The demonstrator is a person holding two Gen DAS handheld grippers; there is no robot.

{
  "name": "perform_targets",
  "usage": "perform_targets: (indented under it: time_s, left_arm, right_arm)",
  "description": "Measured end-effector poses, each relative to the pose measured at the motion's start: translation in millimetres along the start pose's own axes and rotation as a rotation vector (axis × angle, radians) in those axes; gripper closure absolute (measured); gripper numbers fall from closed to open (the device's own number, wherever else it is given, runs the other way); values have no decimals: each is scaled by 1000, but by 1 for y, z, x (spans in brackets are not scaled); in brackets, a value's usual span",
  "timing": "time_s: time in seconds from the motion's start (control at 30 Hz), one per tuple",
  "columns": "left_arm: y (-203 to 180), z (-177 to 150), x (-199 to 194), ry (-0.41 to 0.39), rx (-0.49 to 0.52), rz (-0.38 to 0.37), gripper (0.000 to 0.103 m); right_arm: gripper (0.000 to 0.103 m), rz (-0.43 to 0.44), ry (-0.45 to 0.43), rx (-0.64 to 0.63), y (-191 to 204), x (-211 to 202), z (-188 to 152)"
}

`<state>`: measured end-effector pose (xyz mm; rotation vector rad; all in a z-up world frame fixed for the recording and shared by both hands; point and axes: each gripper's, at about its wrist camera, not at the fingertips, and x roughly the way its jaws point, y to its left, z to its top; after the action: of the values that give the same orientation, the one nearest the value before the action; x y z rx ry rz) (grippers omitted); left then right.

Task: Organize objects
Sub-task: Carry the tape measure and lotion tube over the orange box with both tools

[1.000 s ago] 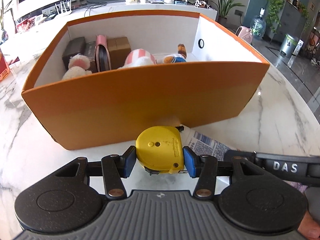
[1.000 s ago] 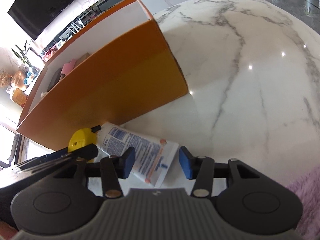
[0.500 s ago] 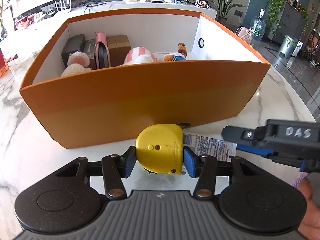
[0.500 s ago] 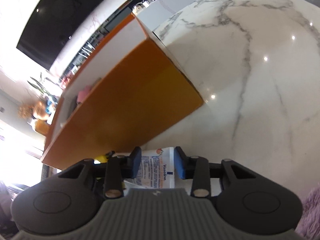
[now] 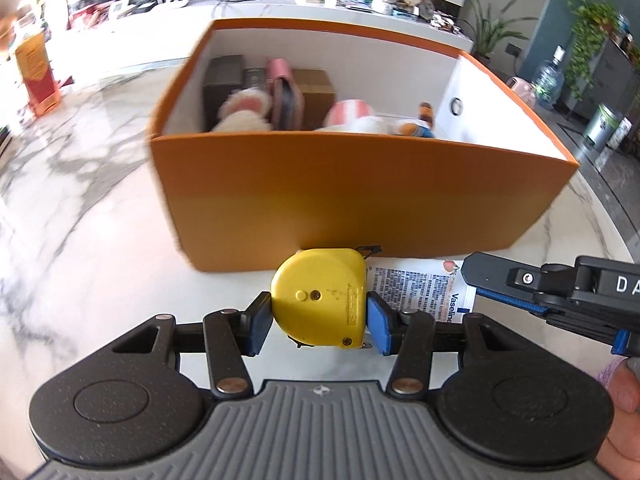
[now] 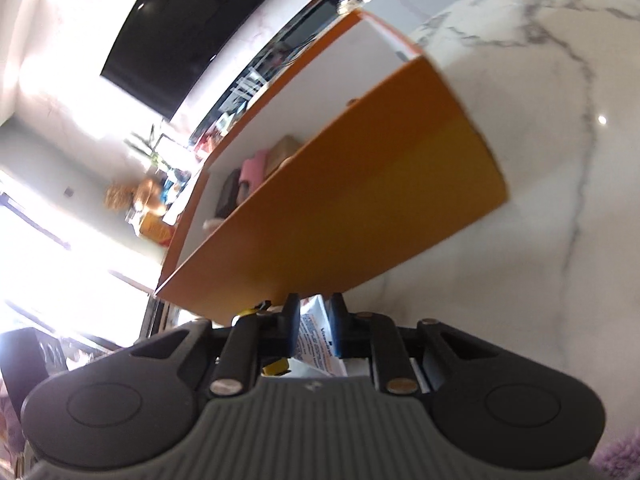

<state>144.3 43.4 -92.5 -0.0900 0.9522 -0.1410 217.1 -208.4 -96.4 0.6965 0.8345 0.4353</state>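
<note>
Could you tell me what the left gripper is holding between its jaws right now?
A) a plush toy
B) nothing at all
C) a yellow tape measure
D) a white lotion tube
C: in the left wrist view the left gripper has its blue pads pressed on both sides of the yellow tape measure, in front of the orange box.

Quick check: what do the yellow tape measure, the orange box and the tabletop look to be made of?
Tape measure: hard, smooth plastic by the look, moulded shell with a screw. Orange box: likely matte cardboard, thin straight walls, white inside. Tabletop: polished marble or a marble-look slab, grey veins, glossy reflections.
</note>
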Motion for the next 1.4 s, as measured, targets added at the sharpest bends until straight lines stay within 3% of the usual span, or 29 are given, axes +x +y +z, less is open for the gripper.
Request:
perform_targets:
  time_s: [0.03, 0.07, 0.37, 0.53, 0.8, 1.2, 1.4]
  left_arm:
    - [5, -1, -2, -2, -13, -4, 45]
    - [11, -2, -3, -1, -30, -12, 45]
    - [33, 0, -16, -1, -107, -16, 45]
    - [32, 6, -18, 8, -99, -13, 45]
    - [29, 9, -19, -7, -88, -37, 45]
    - [34, 14, -35, -31, -76, -35, 45]
    - [24, 24, -56, -59, -26, -57, 45]
  right_arm:
    - [98, 9, 1, -15, 4, 2, 0]
    - [100, 13, -3, -34, 9, 4, 0]
    - [103, 40, -36, -232, 69, 1, 2]
    - [103, -57, -22, -386, 107, 5, 9]
    - [101, -182, -20, -528, 125, 20, 6]
    - [91, -245, 34, -548, 126, 30, -3]
    - [102, -243, 27, -545, 132, 17, 3]
